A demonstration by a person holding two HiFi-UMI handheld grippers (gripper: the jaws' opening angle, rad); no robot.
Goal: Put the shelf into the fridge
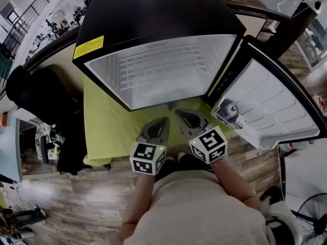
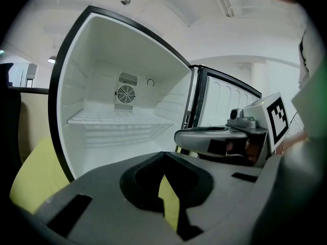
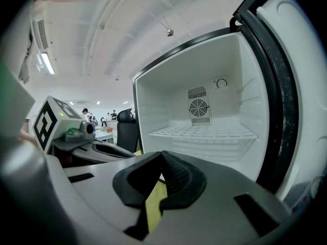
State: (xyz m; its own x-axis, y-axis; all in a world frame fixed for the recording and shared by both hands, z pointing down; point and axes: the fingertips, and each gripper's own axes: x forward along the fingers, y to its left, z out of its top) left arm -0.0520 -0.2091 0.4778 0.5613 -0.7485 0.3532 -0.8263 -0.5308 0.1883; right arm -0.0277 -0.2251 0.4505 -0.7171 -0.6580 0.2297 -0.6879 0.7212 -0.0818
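From my end the job looks done. Nearest me, the yellow-green table (image 1: 110, 129) holds nothing shelf-like. Just beyond it, inside the open fridge (image 1: 153, 14), the white grid shelf (image 2: 120, 120) lies level across the compartment. It reaches from one side wall to the other and sits about halfway up, below the round fan grille (image 3: 199, 107) in the back wall. I judge it seated, though I can't make out the side ledges that carry it. All that seems left is to draw back and maybe swing the door (image 1: 276, 106) shut (the task doesn't ask for that); it stands wide open at the right.

Both tools are level with each other just in front of the fridge's opening, over the table's near part. The left gripper (image 2: 163, 154) has its jaws brought together at the tips, with nothing between them and only the table showing through the slit below. The right gripper (image 3: 162, 154) is closed in the same way, empty, touching nothing.
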